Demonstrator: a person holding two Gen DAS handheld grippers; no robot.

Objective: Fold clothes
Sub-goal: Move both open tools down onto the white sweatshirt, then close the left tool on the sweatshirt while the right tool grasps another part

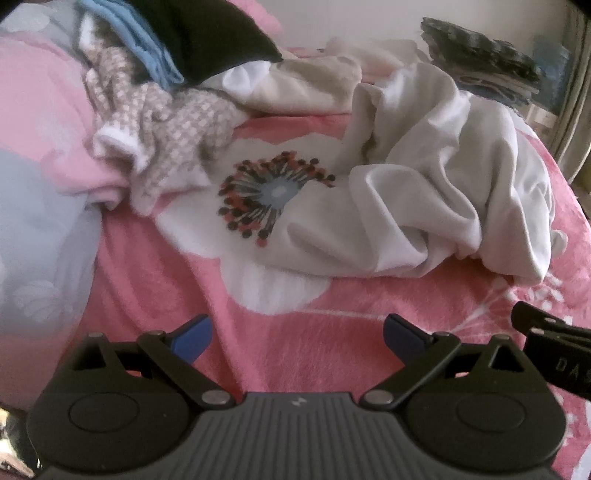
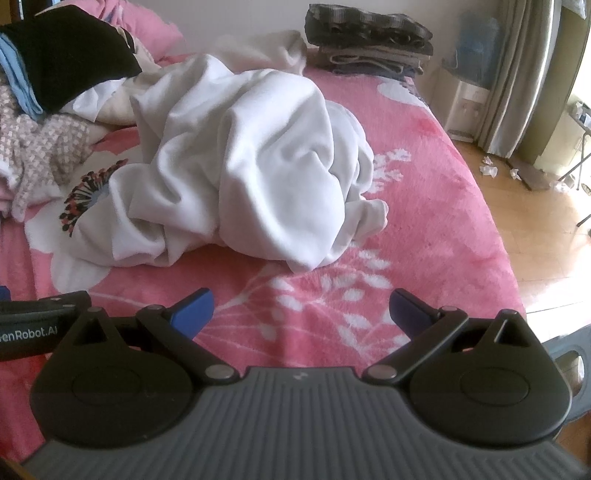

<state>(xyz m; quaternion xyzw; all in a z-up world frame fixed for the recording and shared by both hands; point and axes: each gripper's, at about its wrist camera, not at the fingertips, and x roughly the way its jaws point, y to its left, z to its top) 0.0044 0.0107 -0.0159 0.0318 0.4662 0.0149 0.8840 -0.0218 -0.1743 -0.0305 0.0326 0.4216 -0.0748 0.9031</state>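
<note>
A crumpled white garment lies heaped on the pink flowered bedspread. My left gripper hovers open over the bedspread, short of the garment, with nothing between its blue pads. My right gripper is also open and empty, in front of the garment's near edge. The right gripper's body shows at the right edge of the left wrist view, and the left gripper's body at the left edge of the right wrist view.
A pile of unfolded clothes sits at the back left: a checked knit piece, a black one and a blue one. A folded dark stack rests at the far edge. The bed's right edge drops to a wooden floor.
</note>
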